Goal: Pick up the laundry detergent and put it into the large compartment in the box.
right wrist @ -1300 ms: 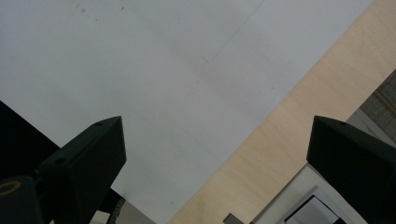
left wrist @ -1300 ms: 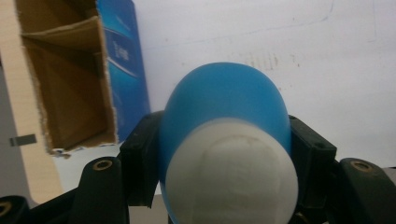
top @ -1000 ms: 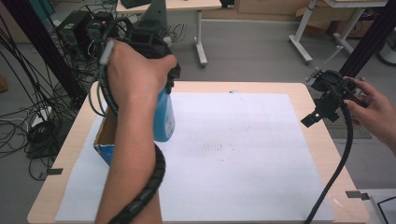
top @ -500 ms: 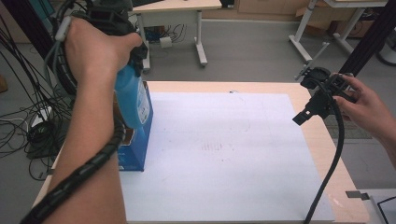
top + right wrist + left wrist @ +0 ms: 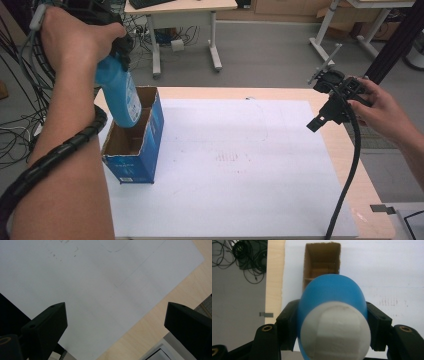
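While the left gripper (image 5: 332, 340) holds its jaws clamped on a blue bottle (image 5: 119, 92) above the open box (image 5: 134, 142), its own view reveals the bottle's white cap (image 5: 335, 331) (hidden from above). The right gripper (image 5: 116, 332) hovers over the counter (image 5: 345, 150), jaws wide apart.

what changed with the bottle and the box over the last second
The left tool, shut on the blue bottle, has lifted it up and away from the person; its base now hangs over the box's open top. The box, hidden behind the arm a second ago, now shows standing upright on the white sheet. The right tool stayed open and empty near the table's right edge.
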The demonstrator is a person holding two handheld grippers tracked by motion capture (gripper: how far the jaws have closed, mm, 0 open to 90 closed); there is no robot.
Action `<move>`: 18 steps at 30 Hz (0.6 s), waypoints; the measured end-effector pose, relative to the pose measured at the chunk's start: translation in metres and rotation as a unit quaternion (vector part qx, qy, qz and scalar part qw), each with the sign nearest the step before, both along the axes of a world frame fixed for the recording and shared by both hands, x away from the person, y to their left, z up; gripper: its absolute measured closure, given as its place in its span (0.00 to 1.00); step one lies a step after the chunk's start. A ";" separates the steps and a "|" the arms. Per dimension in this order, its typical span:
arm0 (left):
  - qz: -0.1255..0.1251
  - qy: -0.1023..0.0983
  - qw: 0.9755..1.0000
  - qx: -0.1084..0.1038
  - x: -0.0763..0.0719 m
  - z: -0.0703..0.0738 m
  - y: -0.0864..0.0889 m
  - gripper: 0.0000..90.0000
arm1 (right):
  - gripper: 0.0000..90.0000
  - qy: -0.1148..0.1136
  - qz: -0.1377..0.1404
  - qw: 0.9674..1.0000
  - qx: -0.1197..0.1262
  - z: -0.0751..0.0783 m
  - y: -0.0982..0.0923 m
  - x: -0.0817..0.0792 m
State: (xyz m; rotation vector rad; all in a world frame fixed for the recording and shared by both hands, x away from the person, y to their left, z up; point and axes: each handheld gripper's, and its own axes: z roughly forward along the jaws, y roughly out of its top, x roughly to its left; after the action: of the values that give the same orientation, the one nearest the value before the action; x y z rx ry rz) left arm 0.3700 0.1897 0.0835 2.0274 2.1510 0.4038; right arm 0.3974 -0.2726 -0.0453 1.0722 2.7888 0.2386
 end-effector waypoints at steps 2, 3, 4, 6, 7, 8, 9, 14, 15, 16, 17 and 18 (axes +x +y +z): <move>0.003 -0.001 1.000 0.001 0.002 -0.004 0.004 0.42 | 0.05 0.002 0.001 1.000 -0.002 0.000 0.001 0.001; 0.003 -0.001 1.000 0.001 0.002 -0.004 0.004 0.42 | 0.05 0.002 0.001 1.000 -0.002 0.000 0.001 0.001; 0.005 0.000 1.000 0.004 0.004 -0.009 0.006 0.42 | 0.05 0.001 0.002 1.000 -0.001 0.000 0.001 0.001; 0.007 0.001 1.000 0.005 0.005 -0.012 0.008 0.42 | 0.05 0.003 0.003 1.000 0.001 -0.001 0.001 0.003; 0.009 0.002 1.000 0.005 0.006 -0.013 0.009 0.42 | 0.05 0.003 0.003 1.000 0.001 -0.001 0.001 0.003; 0.010 0.004 1.000 0.005 0.007 -0.016 0.011 0.42 | 0.05 0.004 0.003 1.000 0.000 -0.002 0.001 0.004; 0.009 0.005 1.000 0.006 0.008 -0.017 0.012 0.43 | 0.05 0.006 0.002 1.000 0.001 -0.002 0.001 0.006; 0.015 0.011 1.000 0.001 0.013 -0.028 0.018 0.42 | 0.05 0.006 0.001 1.000 -0.001 -0.003 0.002 0.007; 0.015 0.012 1.000 0.001 0.014 -0.029 0.019 0.42 | 0.05 0.006 0.000 1.000 -0.001 -0.003 0.003 0.007; 0.016 0.014 1.000 0.000 0.015 -0.033 0.020 0.42 | 0.05 0.008 -0.002 1.000 -0.003 -0.003 0.004 0.008; 0.016 0.014 1.000 -0.001 0.016 -0.036 0.022 0.42 | 0.05 0.007 -0.002 1.000 -0.002 -0.003 0.003 0.008; 0.016 0.014 1.000 -0.001 0.016 -0.036 0.022 0.42 | 0.05 0.007 -0.002 1.000 -0.002 -0.003 0.003 0.008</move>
State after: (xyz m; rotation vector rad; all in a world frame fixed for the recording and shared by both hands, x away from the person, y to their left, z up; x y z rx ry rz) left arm 0.3861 0.2112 0.0479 2.0113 2.2022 0.3801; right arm 0.4054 -0.2692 -0.0483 1.0817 2.7983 0.2258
